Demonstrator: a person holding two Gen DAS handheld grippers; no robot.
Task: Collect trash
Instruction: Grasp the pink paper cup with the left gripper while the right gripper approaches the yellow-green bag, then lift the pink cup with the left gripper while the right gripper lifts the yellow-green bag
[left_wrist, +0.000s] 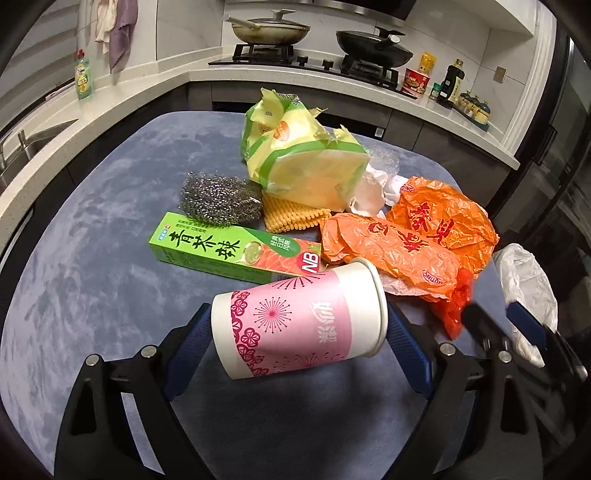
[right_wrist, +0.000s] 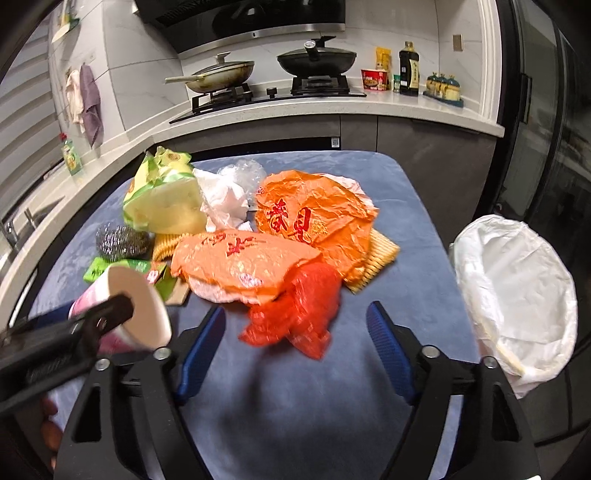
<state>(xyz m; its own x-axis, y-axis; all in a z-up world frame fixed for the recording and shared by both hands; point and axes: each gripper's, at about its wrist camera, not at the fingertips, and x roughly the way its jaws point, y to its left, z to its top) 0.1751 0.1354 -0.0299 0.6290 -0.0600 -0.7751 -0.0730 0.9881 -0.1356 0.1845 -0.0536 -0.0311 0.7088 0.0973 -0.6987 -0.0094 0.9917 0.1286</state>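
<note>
Left hand-held gripper clamped on pink-banded paper cup, lower centre. Right hand-held gripper apart, straddling red plastic bag on tabletop.

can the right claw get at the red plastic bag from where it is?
Probably yes. The right claw stands open with the red plastic bag just ahead of its fingertips, at the near edge of the pile and with nothing on top of its near part. The paper cup in the left claw sits off to the side.
</note>
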